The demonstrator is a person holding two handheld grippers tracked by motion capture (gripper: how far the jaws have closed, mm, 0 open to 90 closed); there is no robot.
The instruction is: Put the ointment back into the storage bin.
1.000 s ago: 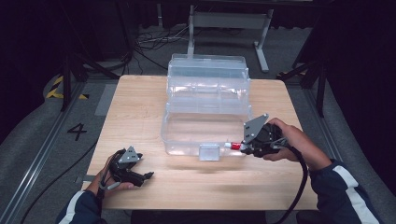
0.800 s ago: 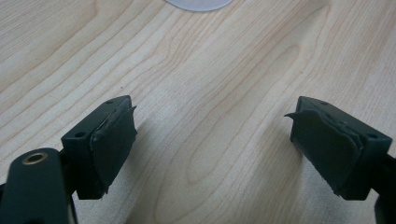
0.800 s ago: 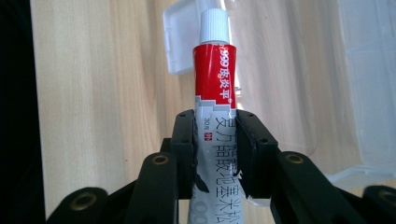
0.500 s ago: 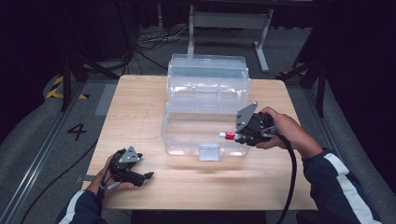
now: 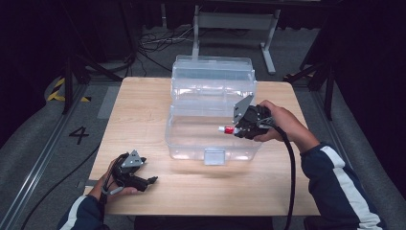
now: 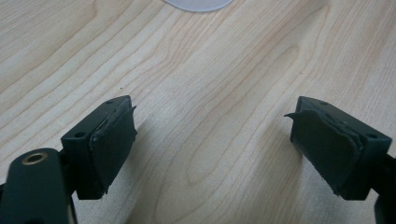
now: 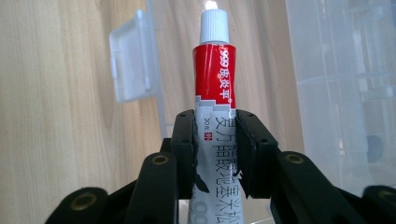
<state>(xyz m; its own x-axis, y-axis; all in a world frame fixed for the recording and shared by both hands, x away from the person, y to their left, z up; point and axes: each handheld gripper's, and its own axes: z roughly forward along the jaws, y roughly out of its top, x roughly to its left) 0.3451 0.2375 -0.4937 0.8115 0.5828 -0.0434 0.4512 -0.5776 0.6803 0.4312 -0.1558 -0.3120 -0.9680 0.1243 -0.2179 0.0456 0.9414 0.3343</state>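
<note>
While the tube (image 7: pixel 215 79) sits clamped in my right gripper (image 5: pixel 239 128) over the open clear box (image 5: pixel 210 139) mid-table, only the drop inside remains, I judge; my left gripper (image 5: pixel 143 181) rests wide and empty near the front-left corner.

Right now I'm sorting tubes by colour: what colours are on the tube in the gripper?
Red top, silver-white body, white cap on the tube; clearest in the right gripper view.

Overhead light is brightening the wooden table (image 5: pixel 143 115) while surroundings are lying dark; the clear box (image 5: pixel 210 110) is casting a soft shadow, close-ups staying sharp.
</note>
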